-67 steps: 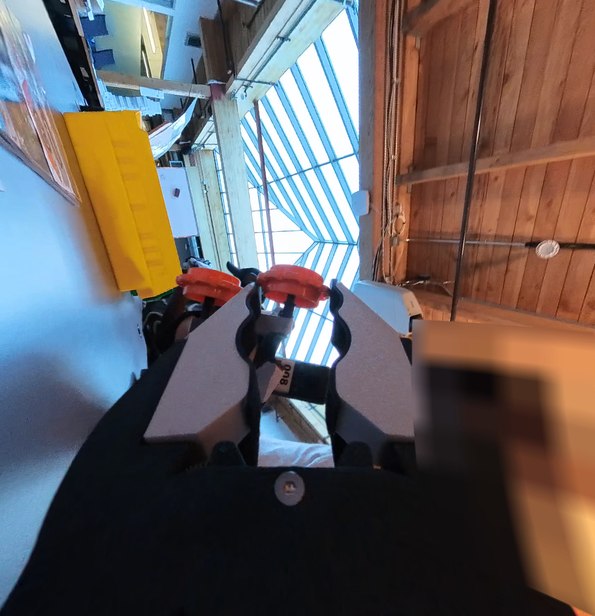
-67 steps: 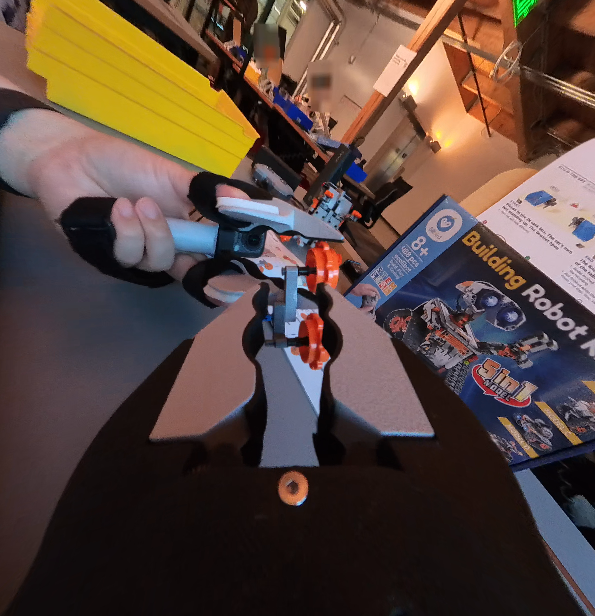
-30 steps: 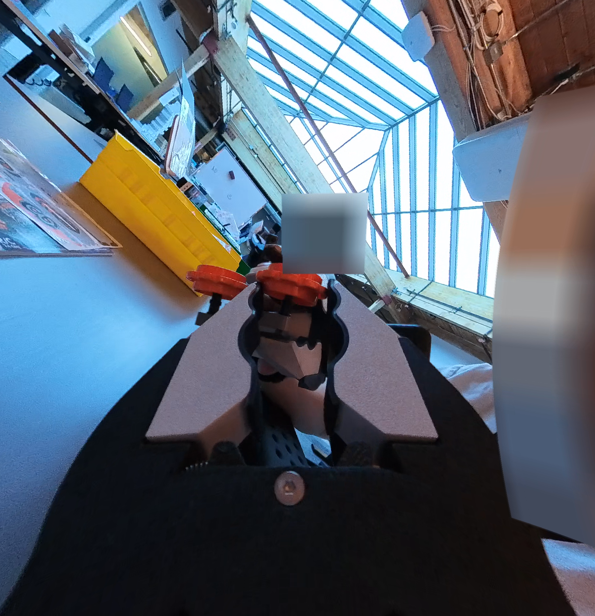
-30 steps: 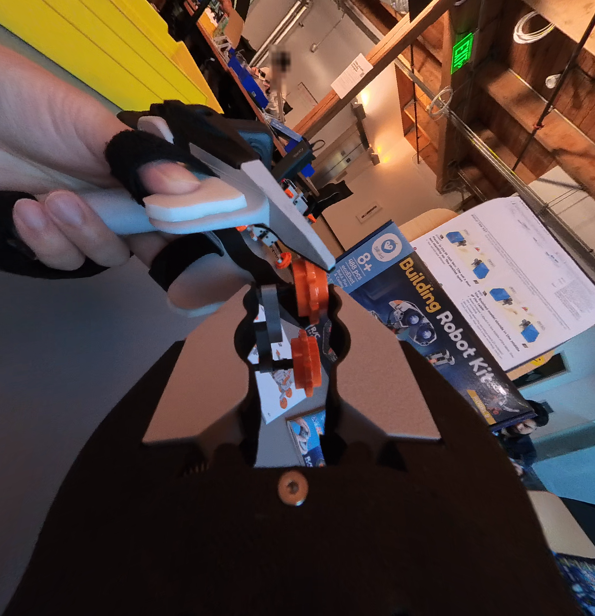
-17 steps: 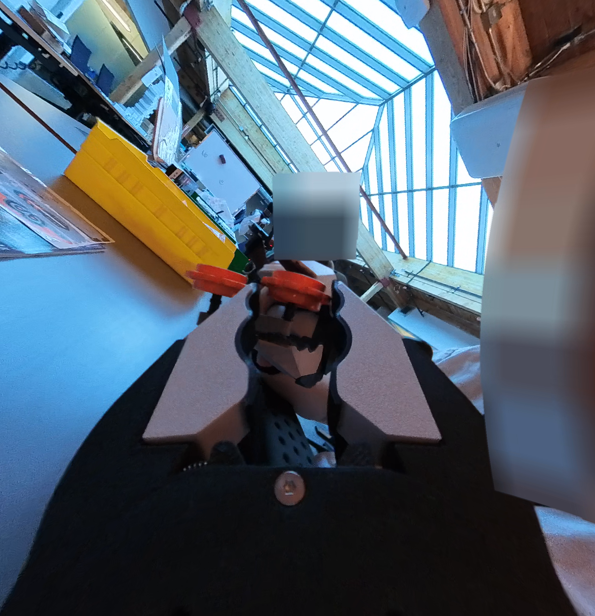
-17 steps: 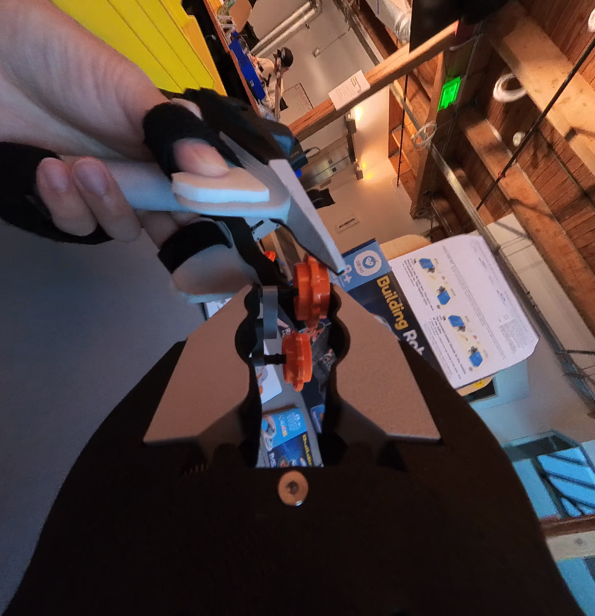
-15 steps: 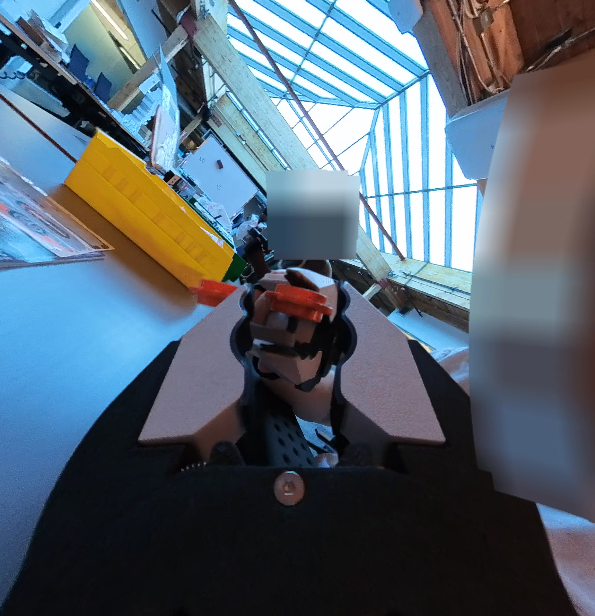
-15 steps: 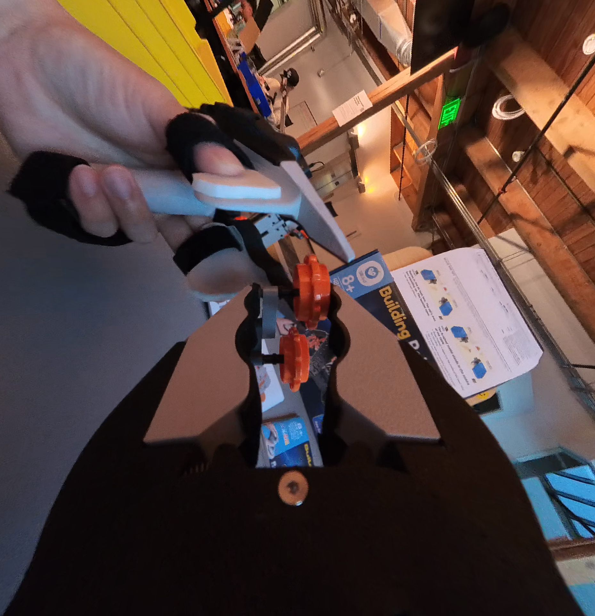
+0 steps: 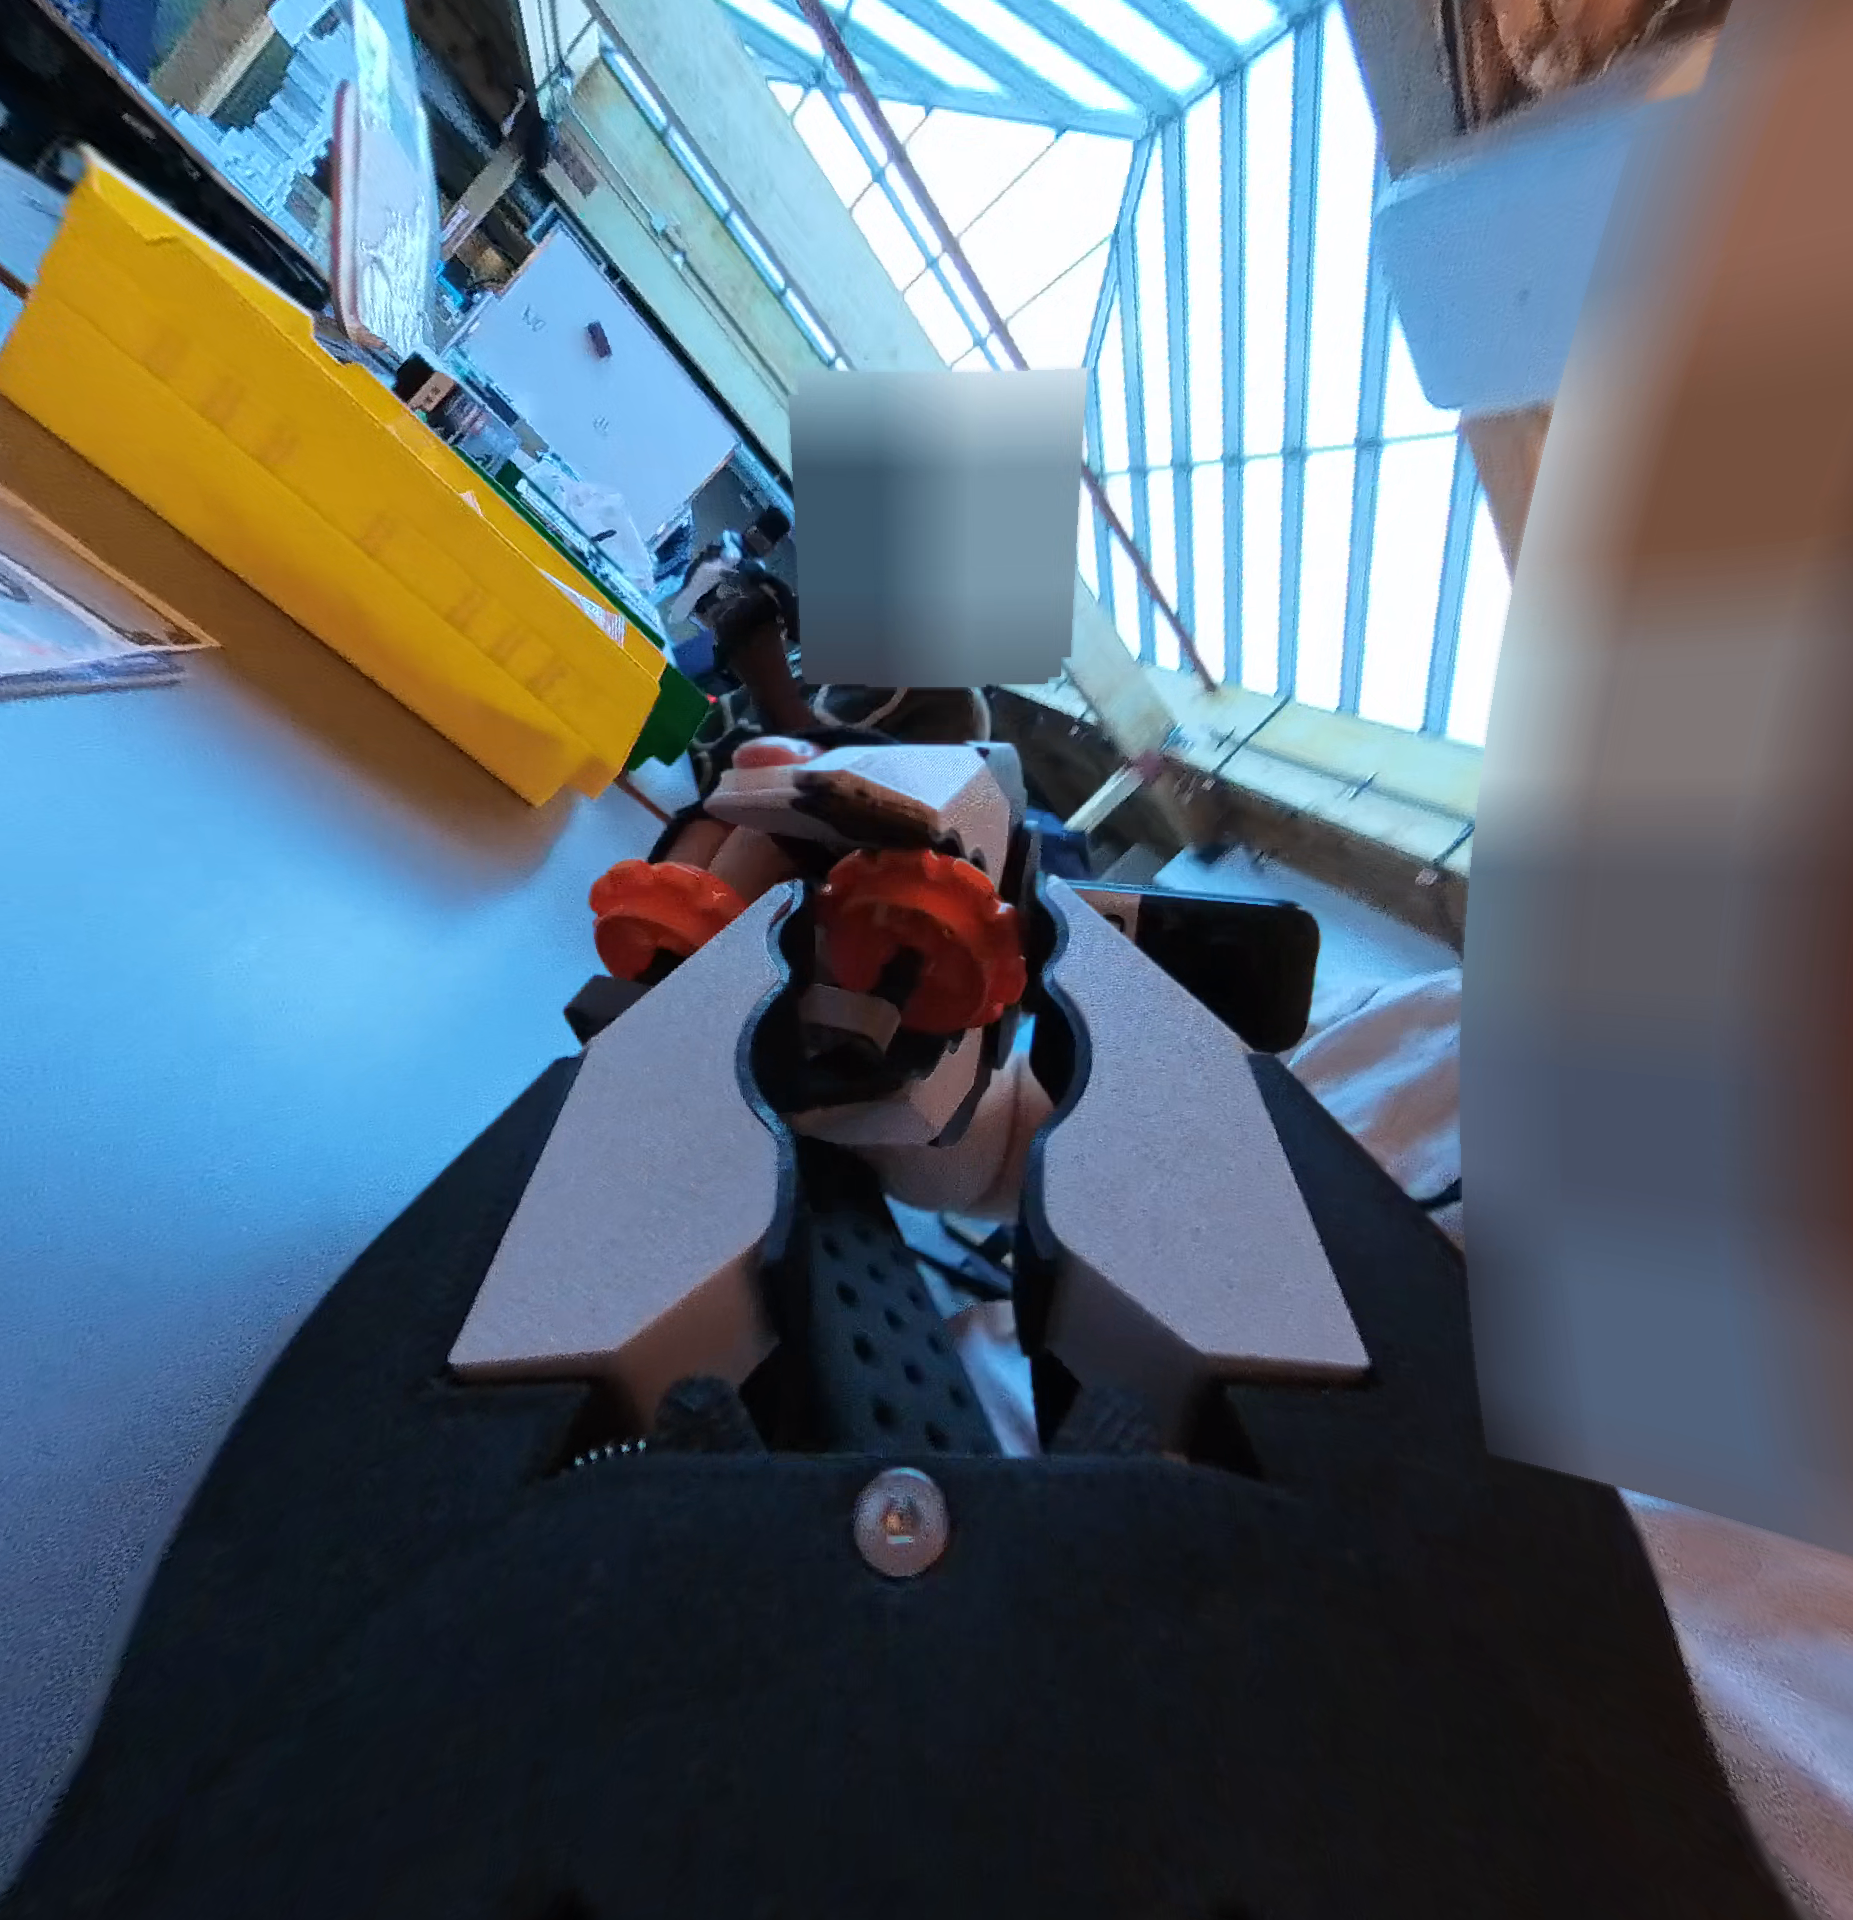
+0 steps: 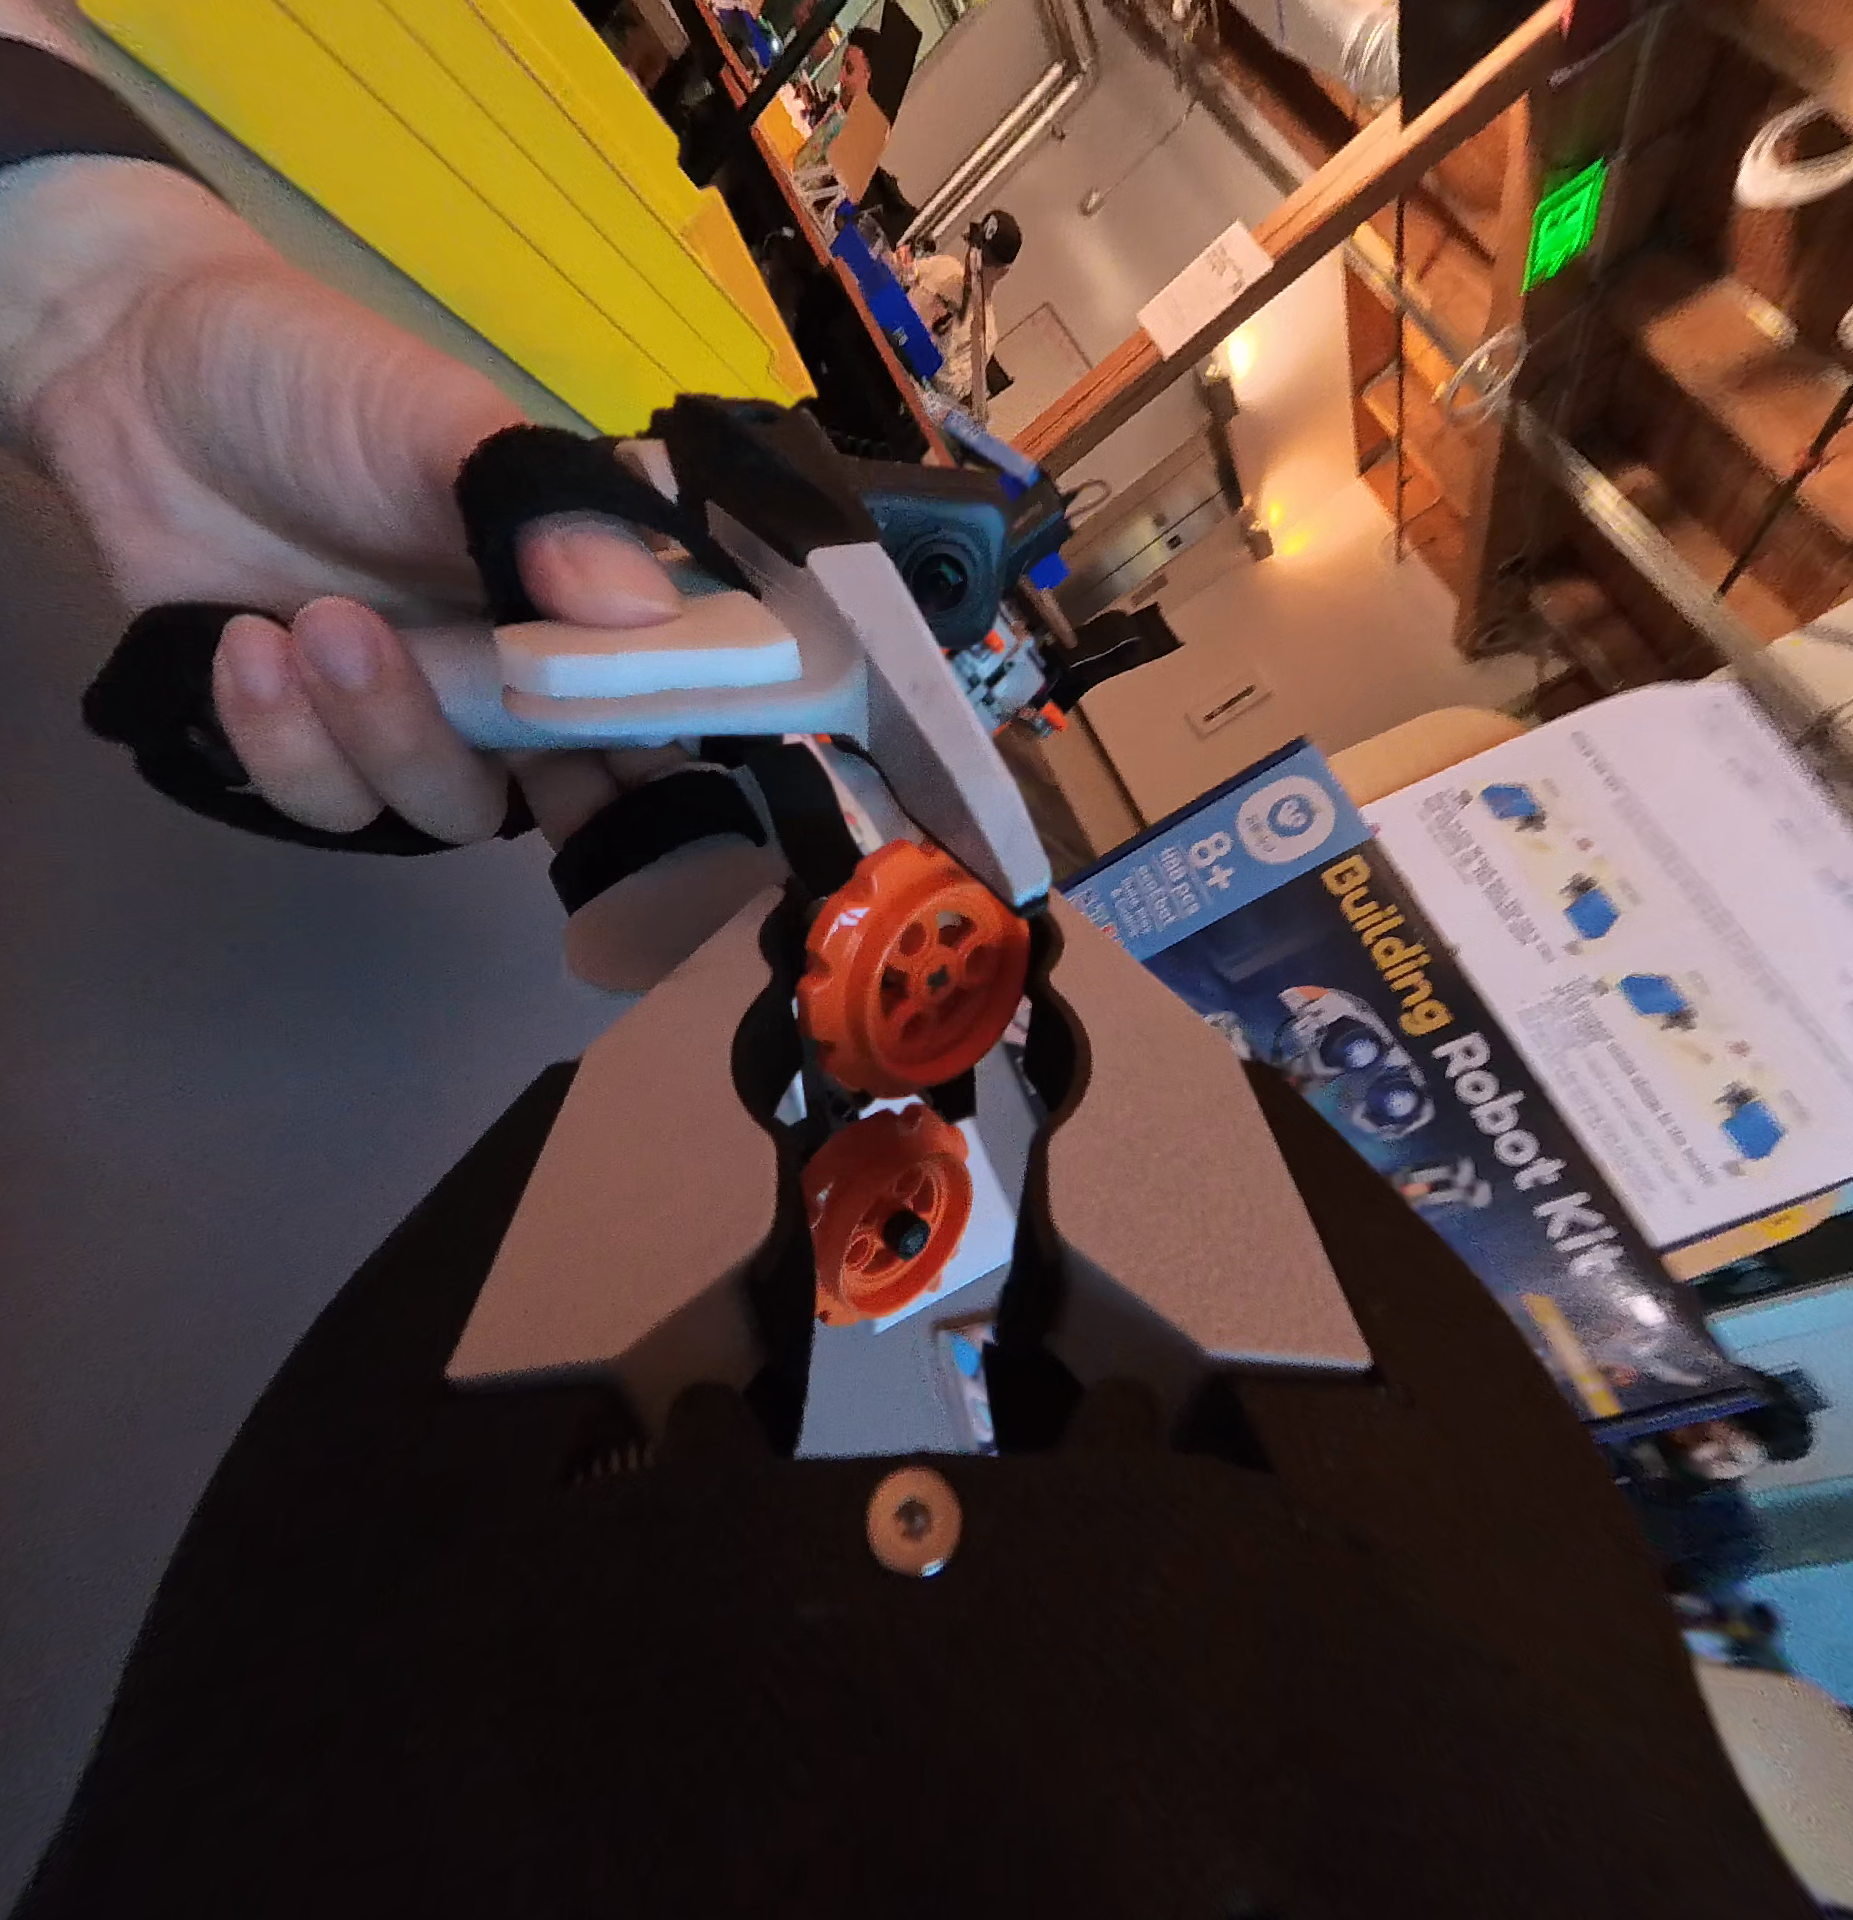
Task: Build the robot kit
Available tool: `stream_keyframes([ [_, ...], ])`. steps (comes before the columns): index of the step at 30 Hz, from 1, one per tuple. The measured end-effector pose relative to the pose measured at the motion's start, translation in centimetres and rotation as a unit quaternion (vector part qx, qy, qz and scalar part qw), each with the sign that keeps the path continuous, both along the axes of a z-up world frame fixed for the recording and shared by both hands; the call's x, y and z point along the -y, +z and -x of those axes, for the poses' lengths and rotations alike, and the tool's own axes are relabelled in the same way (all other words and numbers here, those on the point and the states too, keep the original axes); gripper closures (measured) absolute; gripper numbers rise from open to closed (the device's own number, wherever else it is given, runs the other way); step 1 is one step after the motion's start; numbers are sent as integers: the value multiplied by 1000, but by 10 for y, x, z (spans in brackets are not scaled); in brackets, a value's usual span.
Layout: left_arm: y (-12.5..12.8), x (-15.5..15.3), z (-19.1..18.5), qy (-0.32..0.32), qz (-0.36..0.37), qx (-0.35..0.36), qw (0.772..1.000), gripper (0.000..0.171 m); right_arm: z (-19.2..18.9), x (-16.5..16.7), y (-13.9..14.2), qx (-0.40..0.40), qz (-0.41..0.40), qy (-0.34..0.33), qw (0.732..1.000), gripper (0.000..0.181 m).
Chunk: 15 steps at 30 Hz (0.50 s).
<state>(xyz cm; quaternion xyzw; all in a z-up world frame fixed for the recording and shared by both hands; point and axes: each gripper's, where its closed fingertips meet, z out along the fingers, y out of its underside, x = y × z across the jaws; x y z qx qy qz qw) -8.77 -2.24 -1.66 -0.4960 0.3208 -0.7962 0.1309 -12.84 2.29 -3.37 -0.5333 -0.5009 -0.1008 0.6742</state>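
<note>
A small toy assembly with two orange wheels on a grey beam is held in the air between both grippers. In the left wrist view, my left gripper (image 9: 911, 914) is shut on it: one orange wheel (image 9: 917, 951) sits between the fingertips, and the second wheel (image 9: 657, 920) sticks out to the left. The right gripper's grey fingers (image 9: 880, 795) close on it from the far side. In the right wrist view, my right gripper (image 10: 911, 914) is shut on the upper wheel (image 10: 917, 977), with the lower wheel (image 10: 886, 1216) inside the gap. A hand (image 10: 226, 416) holds the left gripper (image 10: 828, 904), whose fingertip (image 10: 1005, 883) touches the upper wheel.
Stacked yellow bins (image 9: 309, 488) stand at the back of the grey table (image 9: 174, 987) and also show in the right wrist view (image 10: 465, 187). A blue robot kit box (image 10: 1421, 1091) and a white instruction sheet (image 10: 1680, 935) lie to the right. A person stands far behind. About 5 centimeters separates my left fingertips from my right.
The assembly has turned, so both wheels now face the right camera instead of showing edge-on. Both views have tilted and shifted. Both grippers keep their hold.
</note>
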Motion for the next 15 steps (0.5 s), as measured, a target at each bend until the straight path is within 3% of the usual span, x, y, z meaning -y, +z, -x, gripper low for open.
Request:
stream_keyframes([
  [8, -2, -33, 0, 35, 124, 17, 992, 135, -7, -20, -7, -43, 41, -27, 998, 137],
  [15, -13, -71, 8, 90, 266, 32, 959, 134, -11, -23, -10, -20, 18, -50, 998, 126],
])
